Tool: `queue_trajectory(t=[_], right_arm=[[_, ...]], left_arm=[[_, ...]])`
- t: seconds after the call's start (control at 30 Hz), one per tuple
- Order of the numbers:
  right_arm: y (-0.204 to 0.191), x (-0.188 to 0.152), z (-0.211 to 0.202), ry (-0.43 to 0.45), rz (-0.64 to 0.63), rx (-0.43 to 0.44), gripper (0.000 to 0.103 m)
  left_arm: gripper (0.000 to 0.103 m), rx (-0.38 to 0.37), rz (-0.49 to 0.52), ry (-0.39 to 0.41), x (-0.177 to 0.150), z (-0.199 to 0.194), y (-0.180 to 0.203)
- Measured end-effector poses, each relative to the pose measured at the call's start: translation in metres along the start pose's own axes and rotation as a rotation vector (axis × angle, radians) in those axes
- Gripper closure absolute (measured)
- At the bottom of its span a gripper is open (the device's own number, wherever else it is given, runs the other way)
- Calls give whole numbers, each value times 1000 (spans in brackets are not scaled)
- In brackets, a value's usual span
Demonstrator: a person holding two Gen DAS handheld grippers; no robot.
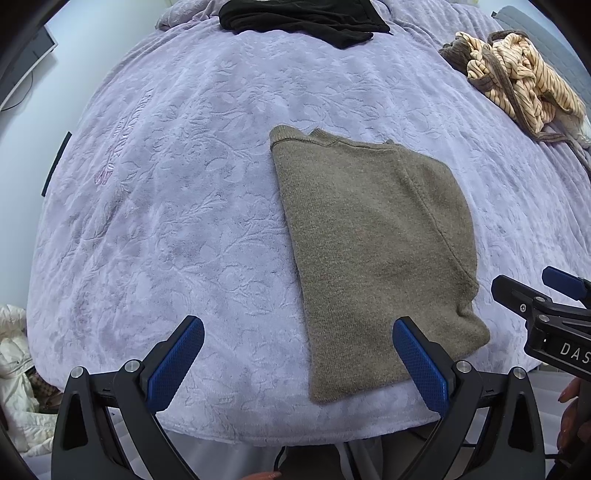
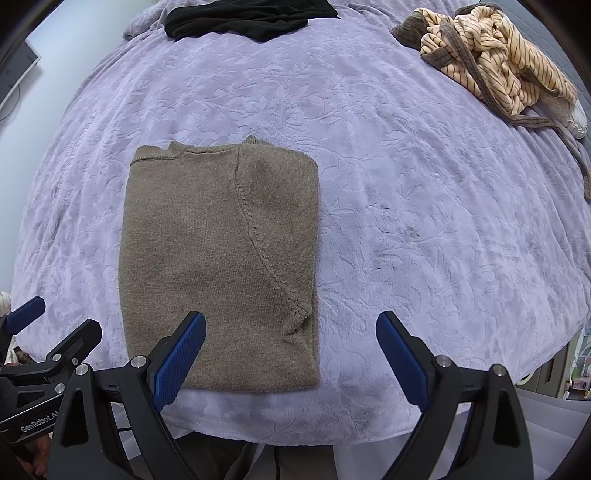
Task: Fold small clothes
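An olive-brown knit sweater (image 1: 373, 236) lies folded into a narrow rectangle on the lilac bedspread (image 1: 177, 206); it also shows in the right wrist view (image 2: 218, 258). My left gripper (image 1: 297, 341) is open and empty, hovering over the sweater's near left edge by the bed's front edge. My right gripper (image 2: 290, 338) is open and empty over the sweater's near right corner. The right gripper's body (image 1: 546, 314) shows at the right of the left wrist view. The left gripper's body (image 2: 40, 354) shows at the left of the right wrist view.
A crumpled cream striped garment with brown trim (image 1: 517, 81) (image 2: 495, 62) lies at the back right. A black garment (image 1: 299, 18) (image 2: 243, 18) lies at the far edge of the bed. A white padded coat (image 1: 14, 376) sits off the bed at the left.
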State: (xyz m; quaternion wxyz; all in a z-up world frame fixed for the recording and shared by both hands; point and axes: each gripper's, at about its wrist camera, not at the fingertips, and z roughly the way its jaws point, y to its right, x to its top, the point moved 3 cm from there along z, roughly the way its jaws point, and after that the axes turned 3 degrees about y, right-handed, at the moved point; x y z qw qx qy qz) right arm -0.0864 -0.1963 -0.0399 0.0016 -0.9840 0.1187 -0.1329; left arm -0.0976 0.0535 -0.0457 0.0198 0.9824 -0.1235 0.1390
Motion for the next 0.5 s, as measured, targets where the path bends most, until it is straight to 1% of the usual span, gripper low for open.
queue_trajectory(t=[0.2, 0.33, 0.5], right_arm=[[0, 0, 2, -3, -9, 1, 8], [1, 2, 3, -6, -15, 0, 8], [2, 7, 4, -8, -19, -1, 8]], left_arm=[[1, 0, -11, -11, 0, 3, -2], [1, 3, -18, 5, 1, 2, -4], [1, -20, -6, 13, 2, 1, -1]])
